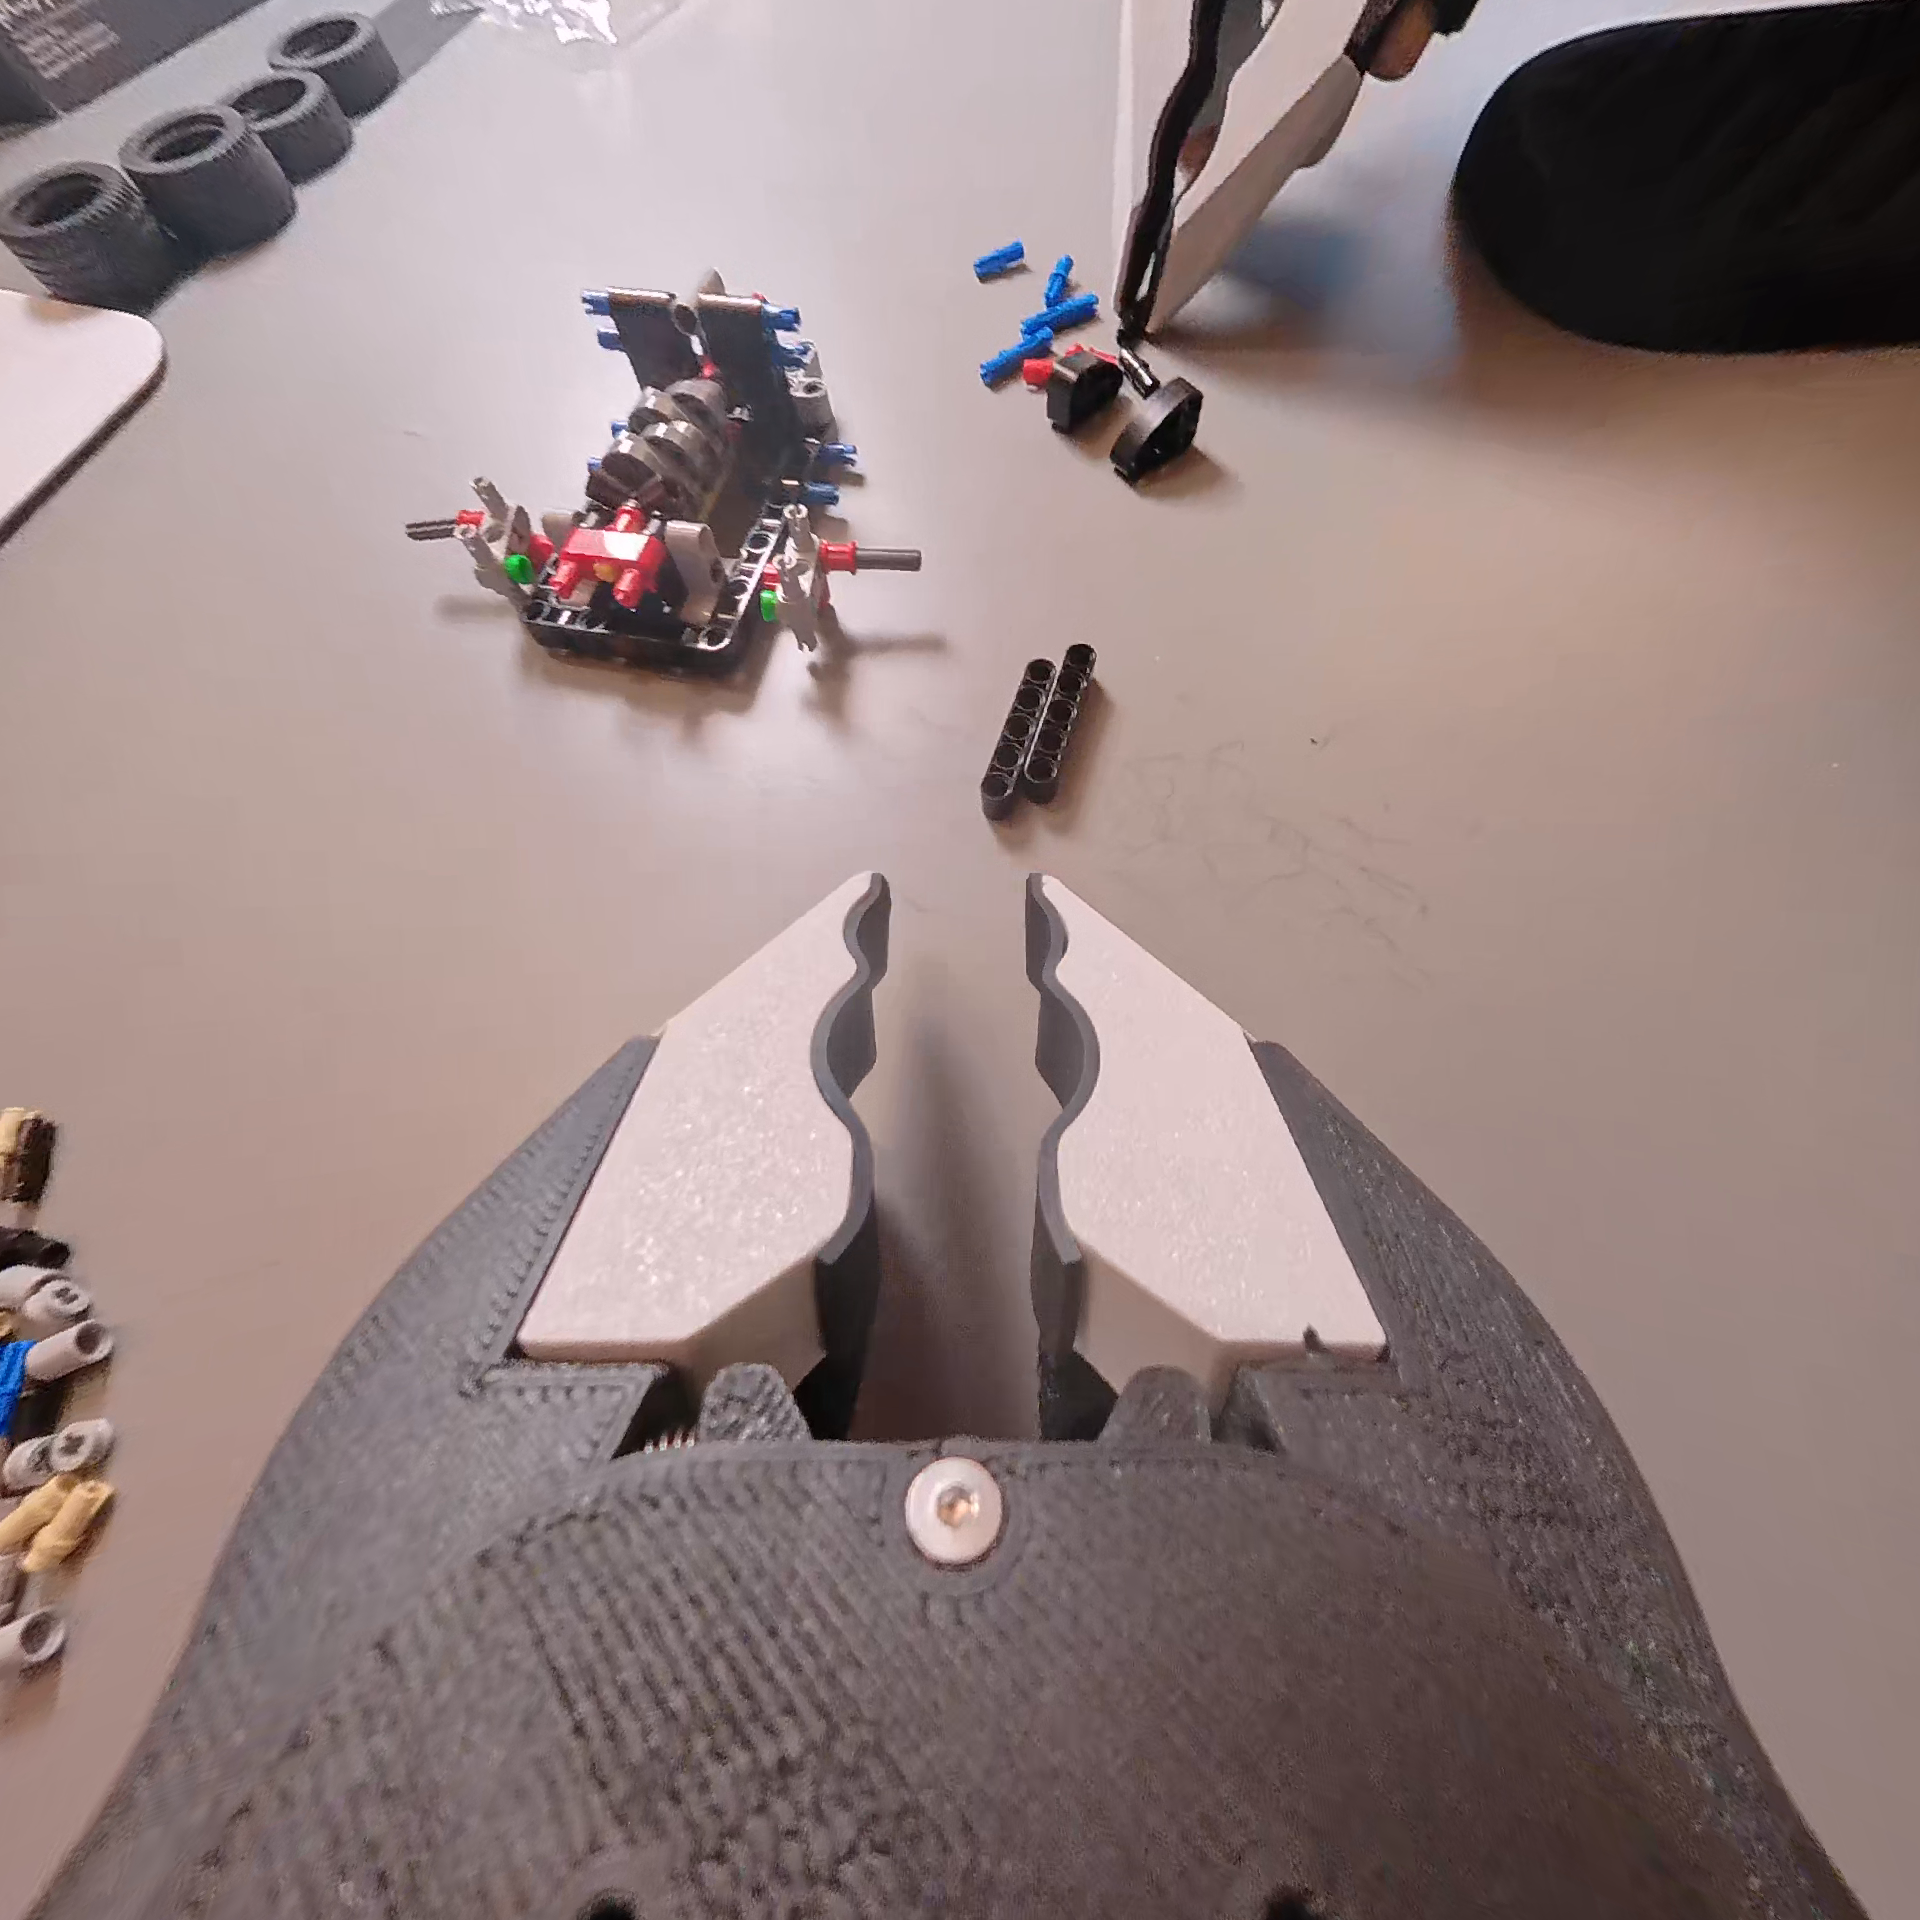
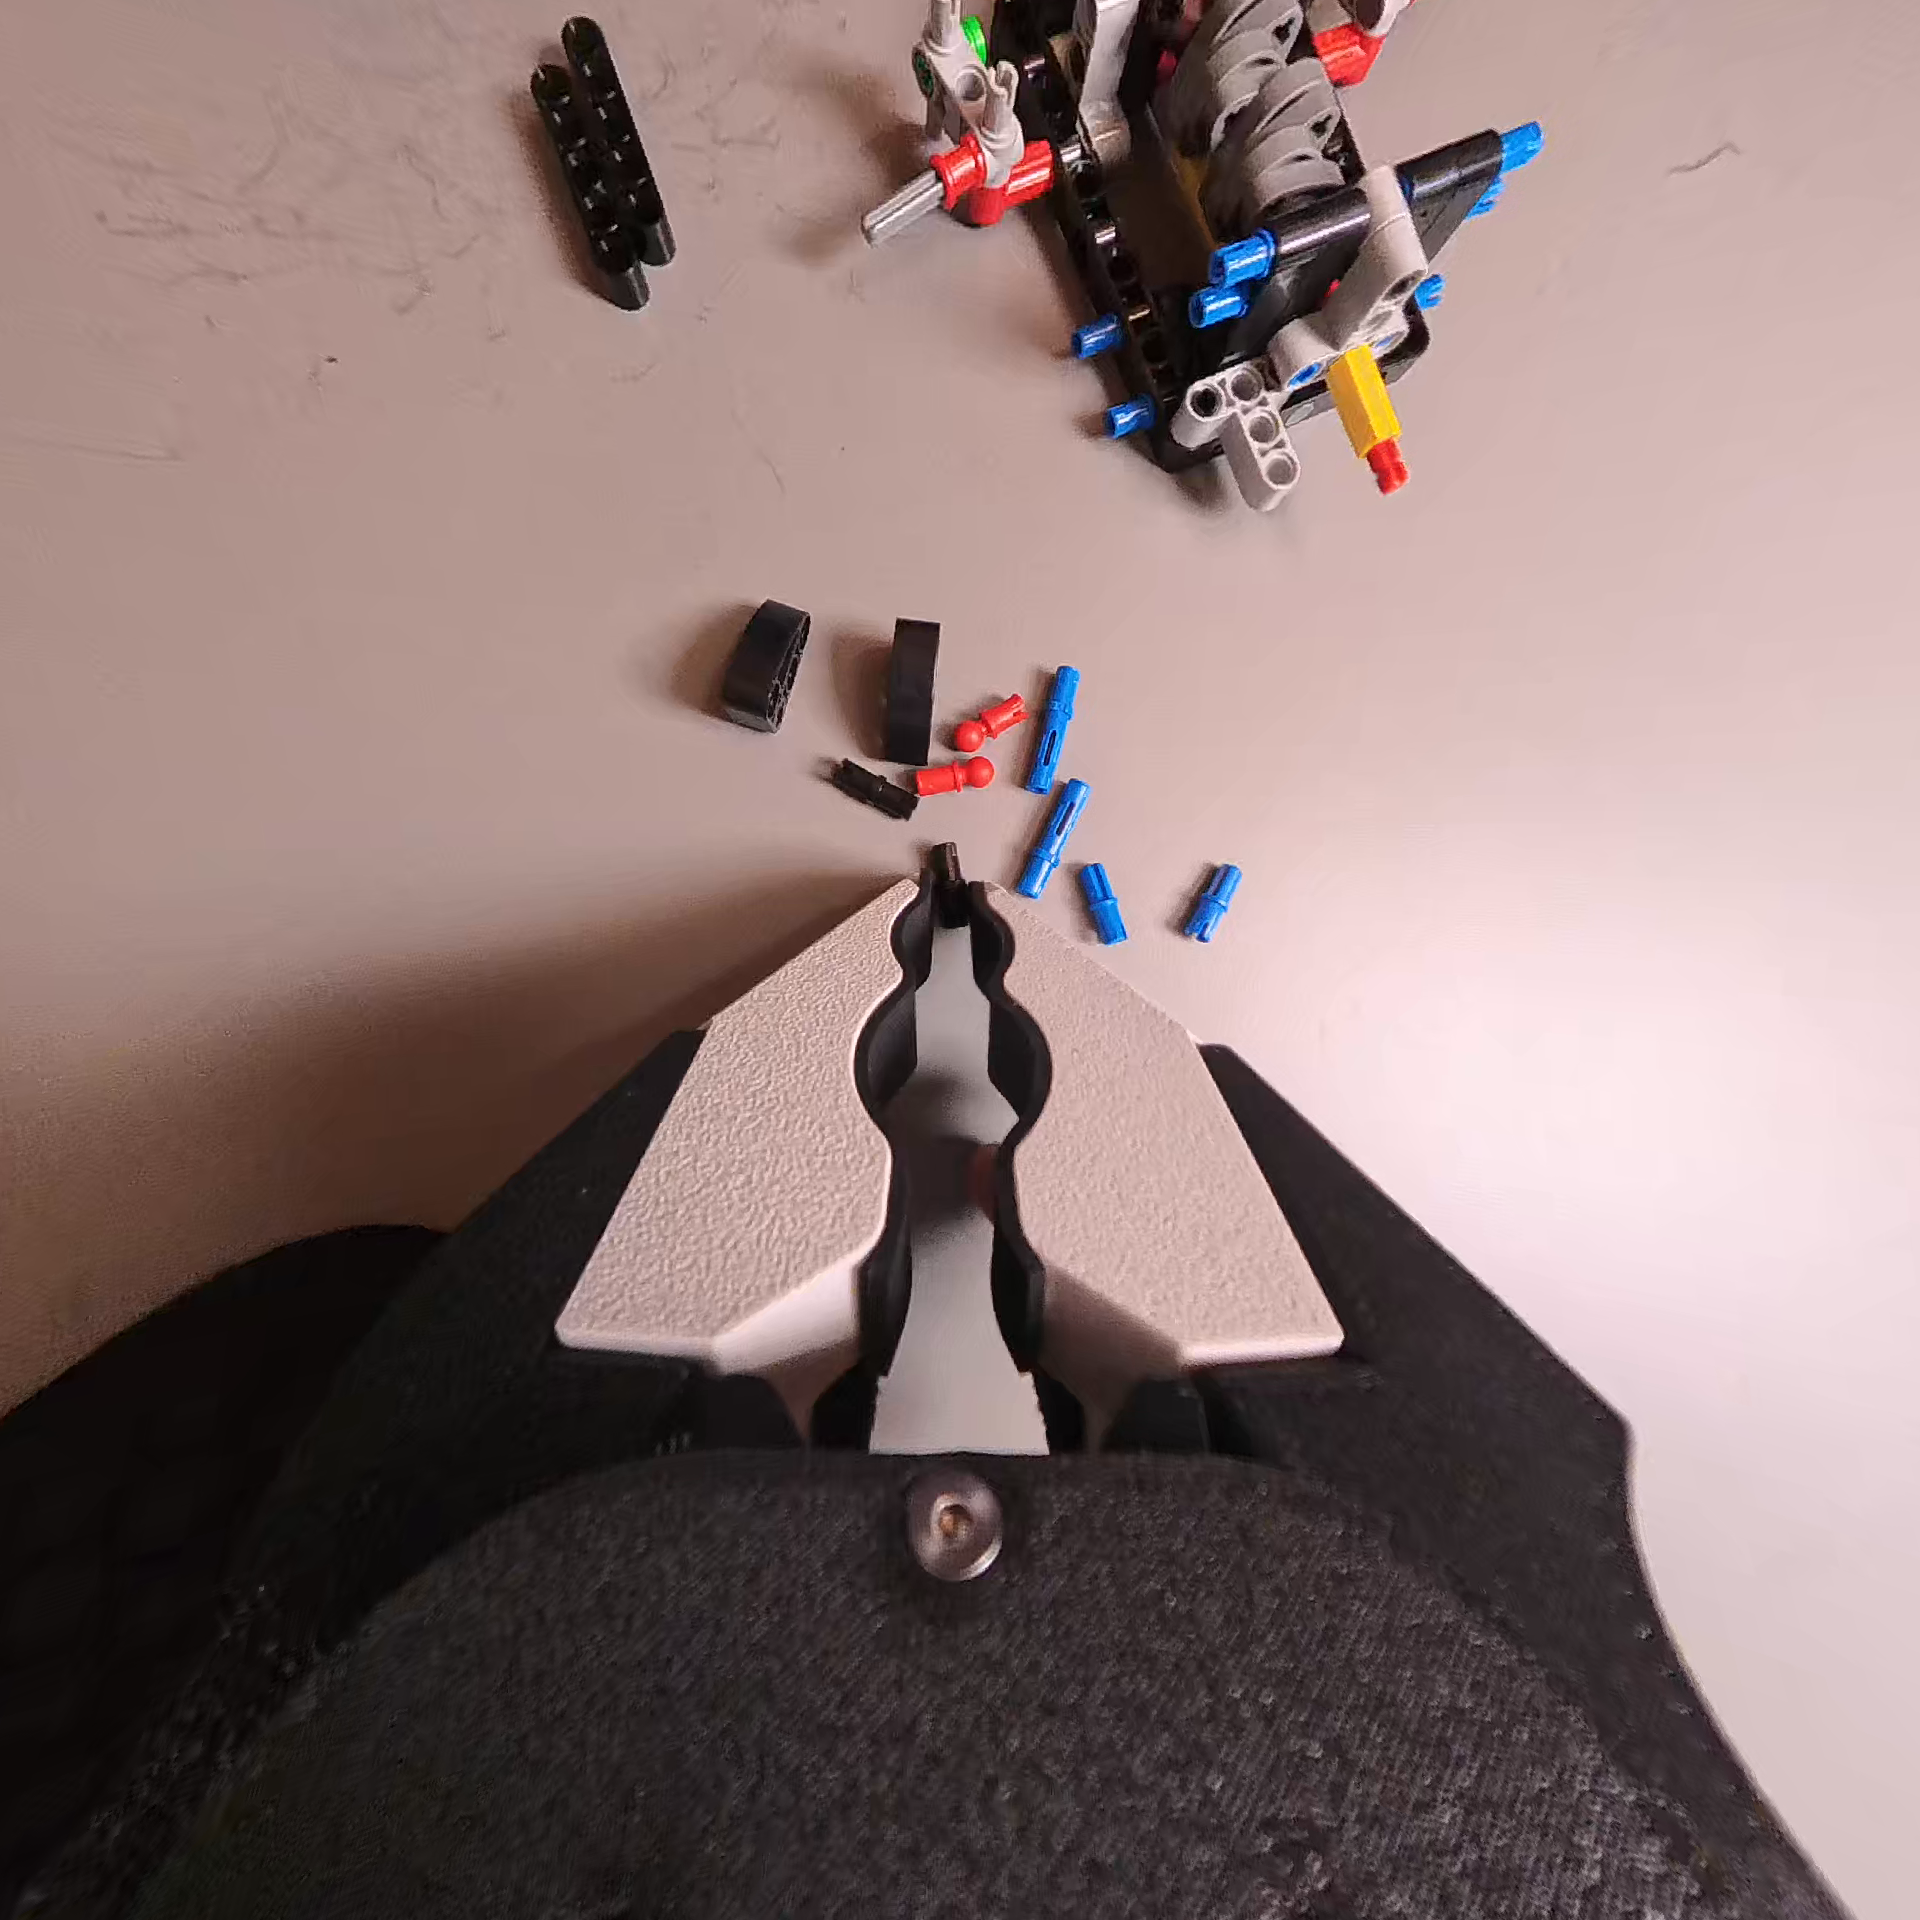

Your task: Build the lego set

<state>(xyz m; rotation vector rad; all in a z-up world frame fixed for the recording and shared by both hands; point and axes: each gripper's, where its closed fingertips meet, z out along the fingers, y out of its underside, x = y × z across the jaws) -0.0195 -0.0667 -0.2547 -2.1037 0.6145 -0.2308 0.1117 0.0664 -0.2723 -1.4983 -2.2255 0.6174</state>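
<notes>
The left claw (image 1: 956, 894) hovered low over the beige tabletop (image 1: 1455, 831) with its grey fingers parted and nothing between them. Just beyond its tips lay two black holed plastic beams (image 1: 1037, 729), side by side and touching. Farther off to the left stood the one partly built brick chassis (image 1: 673, 497), a black frame carrying grey gears, red connectors and blue pins, with an axle jutting from each side. The right claw (image 2: 948, 885) was clenched on a small black plastic pin (image 2: 947, 871), whose end poked out past the fingertips. In the right wrist view the loose pieces ahead of it counted out as four blue pins (image 2: 1055, 727), two red ball-headed pins (image 2: 954, 777), one more black pin (image 2: 875, 788) and two short black curved blocks (image 2: 769, 667), all near one another. Four black rubber tyres (image 1: 203, 182) sat in a row at the far left, the farthest resting on a dark booklet (image 1: 62, 52) cut off by the frame. A heap of grey, tan and blue small parts (image 1: 52, 1382) at the near left edge was blurred and cropped, too much so to count. A crumpled clear plastic bag (image 1: 561, 16) showed only partly at the far edge.
</notes>
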